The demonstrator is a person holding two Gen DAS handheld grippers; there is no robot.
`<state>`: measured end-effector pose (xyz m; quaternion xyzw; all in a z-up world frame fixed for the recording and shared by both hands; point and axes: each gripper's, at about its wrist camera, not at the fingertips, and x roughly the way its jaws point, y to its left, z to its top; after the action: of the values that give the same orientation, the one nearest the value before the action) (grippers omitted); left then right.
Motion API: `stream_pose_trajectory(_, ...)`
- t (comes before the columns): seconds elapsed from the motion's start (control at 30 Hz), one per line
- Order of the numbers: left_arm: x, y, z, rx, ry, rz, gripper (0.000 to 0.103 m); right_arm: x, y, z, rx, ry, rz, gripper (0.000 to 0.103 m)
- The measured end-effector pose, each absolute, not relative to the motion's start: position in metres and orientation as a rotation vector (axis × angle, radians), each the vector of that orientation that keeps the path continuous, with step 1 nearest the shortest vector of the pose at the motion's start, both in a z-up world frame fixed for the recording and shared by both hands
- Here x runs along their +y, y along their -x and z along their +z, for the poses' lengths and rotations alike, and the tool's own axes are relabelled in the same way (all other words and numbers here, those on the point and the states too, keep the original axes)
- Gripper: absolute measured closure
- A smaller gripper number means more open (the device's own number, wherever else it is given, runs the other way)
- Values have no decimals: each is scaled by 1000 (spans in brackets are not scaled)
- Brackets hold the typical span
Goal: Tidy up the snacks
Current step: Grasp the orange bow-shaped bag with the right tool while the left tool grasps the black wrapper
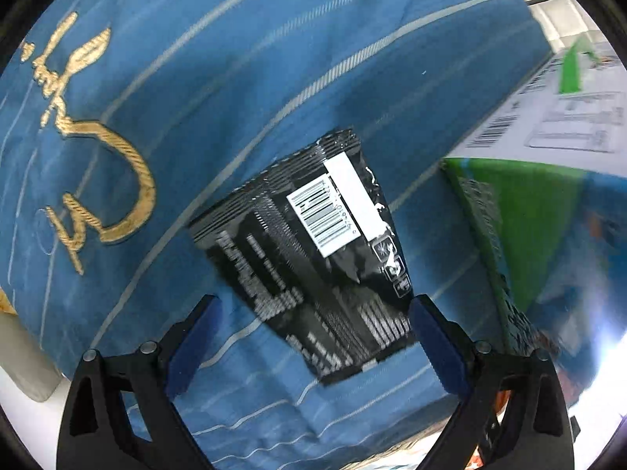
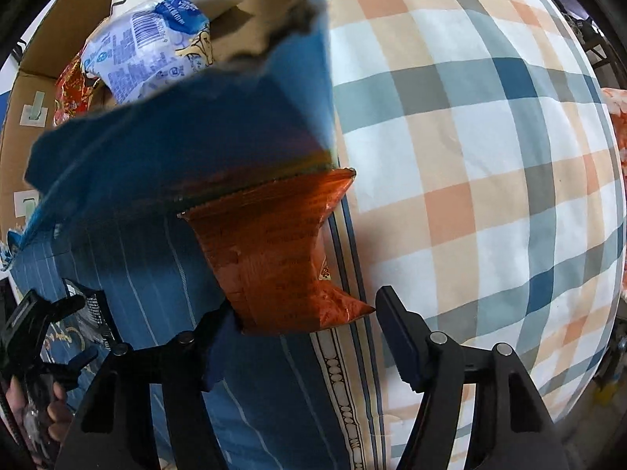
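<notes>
Left wrist view: my left gripper [image 1: 313,337] stands wide open, holding nothing. The black snack packet [image 1: 309,246] lies flat between and ahead of its fingers, long axis running from near right to far left, barcode side up, on the blue striped cloth [image 1: 235,58]. A green-and-white box [image 1: 540,180] sits to the right. Right wrist view: my right gripper [image 2: 305,337] is also wide, empty; the orange snack packet [image 2: 274,250] lies ahead, its long axis pointing away, partly under blue fabric [image 2: 176,149]. Checked bedding [image 2: 470,156] spreads right; a cardboard box [image 2: 39,55] with snacks far left.

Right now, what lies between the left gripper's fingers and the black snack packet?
Nothing: in the left wrist view the black snack packet already sits between the open left gripper.
</notes>
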<state>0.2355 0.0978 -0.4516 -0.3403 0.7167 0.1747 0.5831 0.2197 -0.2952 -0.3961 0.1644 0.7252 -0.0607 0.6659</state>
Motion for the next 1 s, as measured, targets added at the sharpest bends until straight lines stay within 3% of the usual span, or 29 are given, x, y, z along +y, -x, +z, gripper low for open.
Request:
stream_pose_trajectory(0.27, 96, -242, -465, 1677, 779, 462, 5, -288, -211, -395, 1629, -342, -144, 36)
stream_pose_trajectory(0.37, 89, -243, -464, 1665, 704, 452, 17, -280, -210, -394, 1641, -308, -144, 37)
stream_pose_trajectory(0.43, 83, -241, -459, 1645, 617, 422, 33, -275, -209, -393, 1657, -286, -134, 37)
stream_pose_trajectory(0.5, 71, -233, -450, 1630, 483, 351, 40, -271, -203, -392, 1672, -268, -116, 38)
stream_pose_trajectory(0.7, 18, -186, -436, 1615, 36, 171, 40, -258, -171, -391, 1721, -216, -50, 38)
stream_pose_trajectory(1.0, -48, -103, -448, 1657, -130, -63, 36, -234, -114, -408, 1824, -211, 0, 38)
